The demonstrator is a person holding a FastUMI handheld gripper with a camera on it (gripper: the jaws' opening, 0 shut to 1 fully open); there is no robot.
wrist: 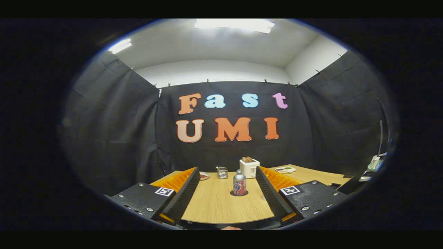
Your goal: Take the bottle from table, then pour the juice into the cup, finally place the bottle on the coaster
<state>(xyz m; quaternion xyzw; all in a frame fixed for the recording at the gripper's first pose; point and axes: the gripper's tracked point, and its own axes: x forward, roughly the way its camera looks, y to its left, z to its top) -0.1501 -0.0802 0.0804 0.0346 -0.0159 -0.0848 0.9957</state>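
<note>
While the fingers (227, 173) gape wide and empty, one bottle (239, 182) stands on one coaster (239, 193).

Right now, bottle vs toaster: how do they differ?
The bottle is slim, rounded and capped; the toaster is a wider, boxy white block with toast sticking out on top. The bottle stands on a dark round coaster between the open gripper's fingers; the toaster sits beyond it, near the wall. Both stand upright on the table.

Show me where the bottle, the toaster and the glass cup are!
bottle (239, 185): gripper view, middle of its label, between the open tool's fingers.
toaster (249, 168): gripper view, front face.
glass cup (222, 172): gripper view, its side.
</note>
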